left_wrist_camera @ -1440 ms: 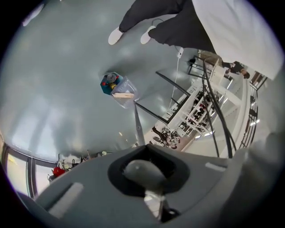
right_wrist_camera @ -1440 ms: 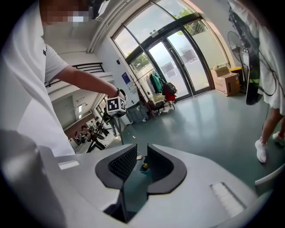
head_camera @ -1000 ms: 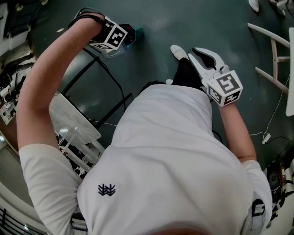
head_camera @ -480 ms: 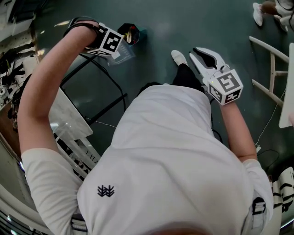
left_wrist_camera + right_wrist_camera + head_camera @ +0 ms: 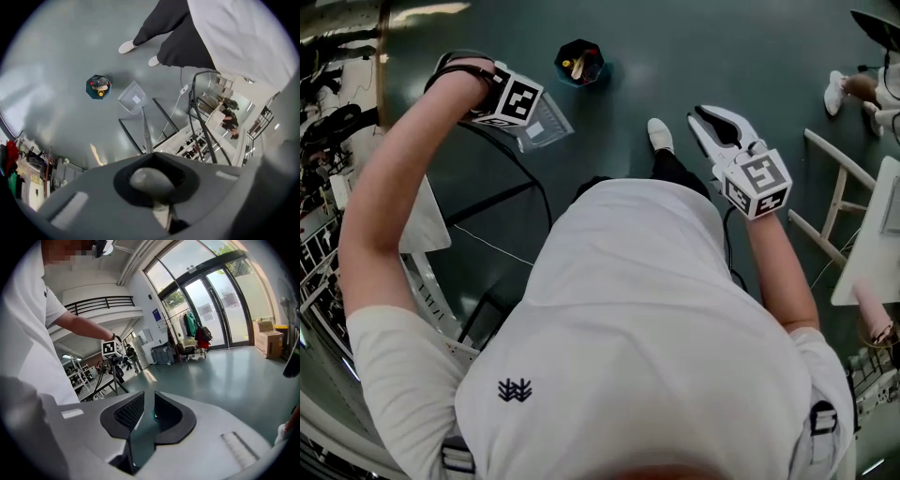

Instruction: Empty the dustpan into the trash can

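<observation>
**Clear dustpan held by its handle, short of the bin**

The left gripper (image 5: 147, 157) has its jaws closed tight on the end of a thin clear handle (image 5: 146, 129). The dustpan (image 5: 133, 97) hangs out at the far end of that handle, above the floor (image 5: 56, 56). The trash can (image 5: 99, 86) is a small dark tub standing on the floor with a few bright bits inside. It sits near the pan but apart from it, so by my reading the pan is not yet over the opening. The right gripper (image 5: 149, 397) is raised off to the side, with only a narrow slit between its jaws and nothing in it.

The pan looks like thin, stiff, see-through plastic, so it is probably light but smooth and apt to twist in a pinch. Held at the handle's end, the pan has a long lever, and any roll of the wrist would likely swing it wide of so small a can. The handle is the right place to hold it — the pan's walls would probably flex or slip. I cannot tell whether anything lies in the pan; one pale patch on it may be only a label.
</observation>
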Available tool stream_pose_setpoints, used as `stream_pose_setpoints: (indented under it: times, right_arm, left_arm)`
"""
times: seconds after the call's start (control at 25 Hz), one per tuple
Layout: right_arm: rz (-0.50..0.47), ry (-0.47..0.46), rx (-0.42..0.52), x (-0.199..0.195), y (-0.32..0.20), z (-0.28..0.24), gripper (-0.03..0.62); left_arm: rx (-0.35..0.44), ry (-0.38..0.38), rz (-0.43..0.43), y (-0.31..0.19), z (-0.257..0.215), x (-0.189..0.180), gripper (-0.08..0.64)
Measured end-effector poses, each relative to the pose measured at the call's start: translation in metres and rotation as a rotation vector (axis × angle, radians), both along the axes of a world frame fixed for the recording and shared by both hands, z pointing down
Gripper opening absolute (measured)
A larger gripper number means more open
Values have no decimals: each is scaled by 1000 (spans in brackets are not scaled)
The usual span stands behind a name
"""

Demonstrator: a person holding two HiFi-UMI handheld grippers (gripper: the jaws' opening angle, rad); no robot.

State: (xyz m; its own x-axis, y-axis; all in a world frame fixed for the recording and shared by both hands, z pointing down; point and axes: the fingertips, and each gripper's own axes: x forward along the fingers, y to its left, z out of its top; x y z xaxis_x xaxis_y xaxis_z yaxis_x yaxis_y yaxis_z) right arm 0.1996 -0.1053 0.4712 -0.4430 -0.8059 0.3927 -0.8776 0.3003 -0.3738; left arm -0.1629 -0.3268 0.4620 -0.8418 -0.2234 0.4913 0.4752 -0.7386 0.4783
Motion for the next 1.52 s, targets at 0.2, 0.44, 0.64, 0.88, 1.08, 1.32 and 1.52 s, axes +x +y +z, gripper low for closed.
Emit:
stream_pose_setpoints:
  times: [0.2, 0.44, 0.64, 0.88, 1.08, 1.32, 1.52]
  right_arm:
    - [-109, 35, 8, -31, -10, -8, 64]
    - [-195, 73, 9, -86, -10, -11, 64]
    - [-267, 117, 30, -137, -2, -24, 63]
    - [-293, 151, 45, -202, 13, -35, 51]
    - [-325, 174, 42, -251, 32, -37, 46]
    - [-364, 195, 31, -301, 53, -34, 44]
    - [-414, 207, 27, -339, 69, -34, 44]
  left_arm:
    - [39, 74, -142, 30, 3, -60, 55]
    - [50, 195, -252, 70, 20, -124, 55]
    - [103, 329, -354, 113, 33, -177, 55]
    - [99, 553, -436, 162, 72, -237, 55]
    - [159, 691, -557, 206, 81, -278, 55]
    - [196, 930, -793, 253, 91, -287, 54]
    - [251, 1105, -1024, 287, 94, -281, 55]
